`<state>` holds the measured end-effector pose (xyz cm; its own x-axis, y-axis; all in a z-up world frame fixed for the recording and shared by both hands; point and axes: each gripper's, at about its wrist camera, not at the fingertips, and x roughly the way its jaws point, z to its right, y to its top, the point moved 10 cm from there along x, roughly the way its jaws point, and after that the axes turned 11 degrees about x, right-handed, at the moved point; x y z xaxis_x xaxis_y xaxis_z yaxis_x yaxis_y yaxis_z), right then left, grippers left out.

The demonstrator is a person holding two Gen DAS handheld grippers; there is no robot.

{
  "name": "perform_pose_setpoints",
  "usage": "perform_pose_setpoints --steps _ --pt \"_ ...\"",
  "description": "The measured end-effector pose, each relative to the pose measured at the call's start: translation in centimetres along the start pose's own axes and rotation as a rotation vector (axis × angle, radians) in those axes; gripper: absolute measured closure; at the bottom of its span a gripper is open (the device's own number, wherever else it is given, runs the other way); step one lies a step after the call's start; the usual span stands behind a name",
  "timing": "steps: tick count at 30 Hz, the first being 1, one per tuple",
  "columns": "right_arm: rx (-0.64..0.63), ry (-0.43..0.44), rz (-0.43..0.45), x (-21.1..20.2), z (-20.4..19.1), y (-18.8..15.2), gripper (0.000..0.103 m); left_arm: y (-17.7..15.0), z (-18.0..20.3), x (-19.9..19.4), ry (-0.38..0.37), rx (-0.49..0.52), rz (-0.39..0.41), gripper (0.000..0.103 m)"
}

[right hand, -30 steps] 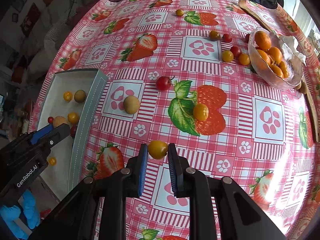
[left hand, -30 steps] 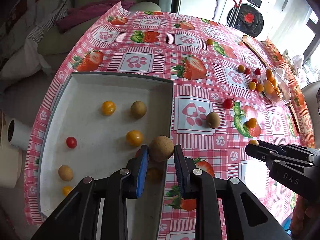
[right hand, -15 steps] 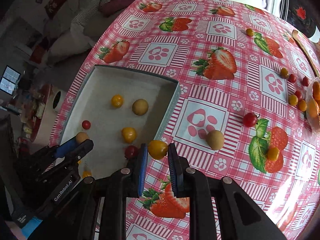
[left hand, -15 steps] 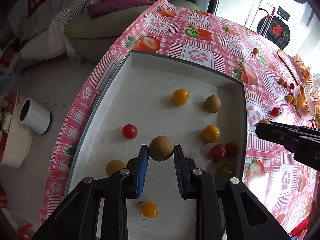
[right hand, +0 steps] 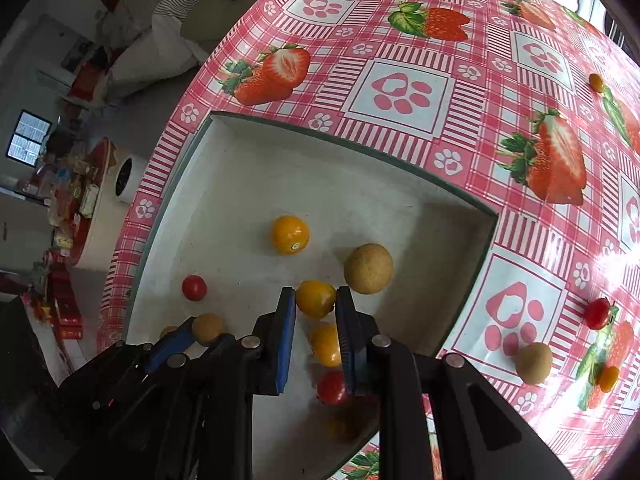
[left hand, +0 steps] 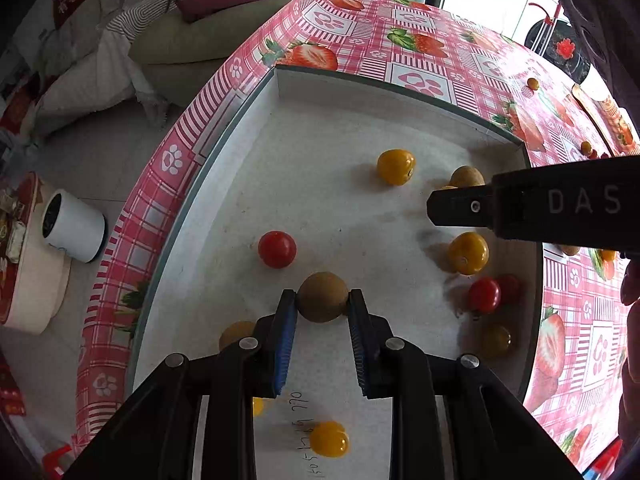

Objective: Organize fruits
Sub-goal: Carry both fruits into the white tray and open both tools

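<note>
A white tray (left hand: 320, 92) with grey rim sits on the strawberry-print tablecloth (right hand: 400, 88) near its edge. My left gripper (left hand: 322, 300) is shut on a brown round fruit (left hand: 322, 297), held over the tray's middle. My right gripper (right hand: 316, 300) is shut on a yellow cherry tomato (right hand: 315, 298), also over the tray (right hand: 420, 184); its black finger (left hand: 532, 204) reaches in from the right in the left wrist view. In the tray lie several fruits: a yellow tomato (right hand: 290, 235), a brown fruit (right hand: 368, 268), a red tomato (left hand: 277, 249).
On the cloth outside the tray lie a brown fruit (right hand: 533, 362), a red tomato (right hand: 598, 313) and small yellow tomatoes (right hand: 597, 82). Beyond the table edge are a white cylinder (left hand: 72, 226) on the floor, a sofa with pillows (left hand: 120, 40) and clutter.
Both grippers have moved from over the tablecloth to over the tray, each still holding its fruit. The right gripper came in beside the left one.
</note>
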<state>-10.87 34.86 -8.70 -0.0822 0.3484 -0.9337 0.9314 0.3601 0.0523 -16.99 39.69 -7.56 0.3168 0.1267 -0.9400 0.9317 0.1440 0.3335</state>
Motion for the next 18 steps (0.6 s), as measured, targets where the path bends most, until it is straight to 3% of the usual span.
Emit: perform_pose_setpoints --steps 7,13,16,17,18 --pt "-0.041 -0.058 -0.021 1.7 -0.7 0.1 0.080 0.0 0.0 -0.1 0.001 0.004 0.005 0.076" --pt "-0.022 -0.041 -0.031 1.5 -0.8 0.2 0.075 -0.4 0.0 -0.4 0.014 0.007 0.003 0.075" --pt "-0.010 -0.017 -0.020 0.5 -0.5 0.3 0.059 -0.7 0.0 -0.5 0.018 0.016 -0.010 0.075" --pt "-0.006 -0.008 -0.013 0.0 -0.5 0.2 0.047 -0.7 0.0 -0.5 0.018 0.018 -0.016 0.075" --pt "-0.002 -0.002 -0.005 -0.6 -0.5 0.1 0.038 -0.8 0.0 -0.7 0.019 0.019 -0.019 0.066"
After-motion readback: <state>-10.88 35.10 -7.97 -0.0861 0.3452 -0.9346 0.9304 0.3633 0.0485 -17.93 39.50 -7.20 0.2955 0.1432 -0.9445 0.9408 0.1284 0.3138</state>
